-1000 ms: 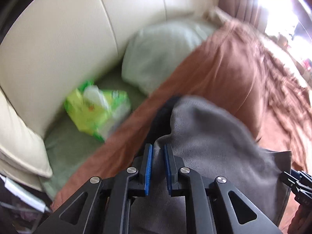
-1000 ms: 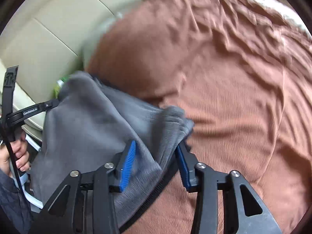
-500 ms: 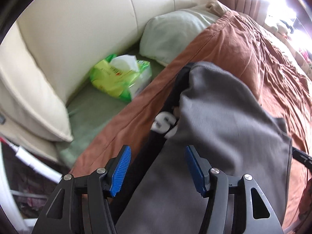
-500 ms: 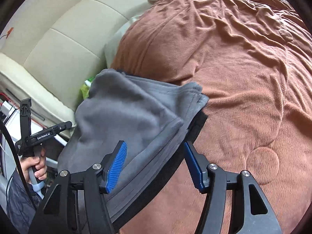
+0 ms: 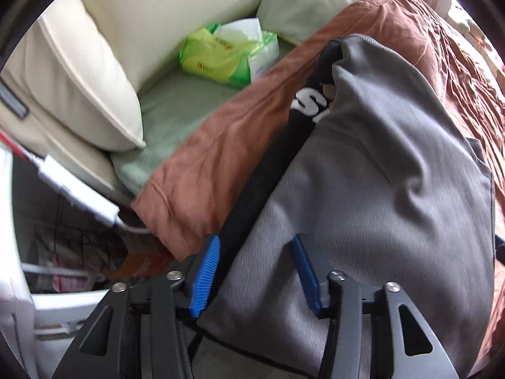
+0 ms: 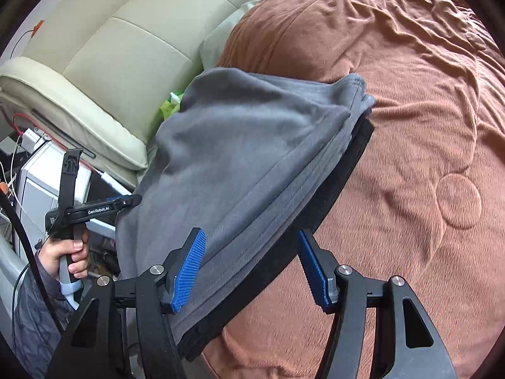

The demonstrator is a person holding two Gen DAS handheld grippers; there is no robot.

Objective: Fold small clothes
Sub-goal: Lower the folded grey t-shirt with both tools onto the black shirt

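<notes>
Left wrist view: the cream headboard [image 5: 164, 9] fills the left, with a green tissue pack [image 5: 227, 50] and a pale pillow [image 5: 309, 3] at its foot. To the right, the grey garment [image 5: 378, 173] lies folded on the brown blanket [image 5: 221, 132], its black waistband [image 5: 268, 170] running along the left edge. The left gripper [image 5: 254, 278] stands about half open and its jaws are closing. The waistband and garment edge lie between the 2 blue pads [image 5: 205, 278], which do not press on the cloth.

Right wrist view: a hand [image 6: 68, 252] at the left holds the other tool's handle. The same garment [image 6: 246, 164] sits centre, several layers stacked, its black edge toward the bare blanket [image 6: 426, 126] on the right. The right gripper [image 6: 249, 271] is roughly half open, astride the near layered edge, holding nothing.

Judged step: release after a fold, ahead of the next grip.

Procedure:
1. Keep both pairs of fingers clear of the cloth when lifting away, so no layer drags.
2. Check that the stacked edges remain aligned.
3. For the next fold, grip all layers together at matching corners.
4. Move both sides evenly.
</notes>
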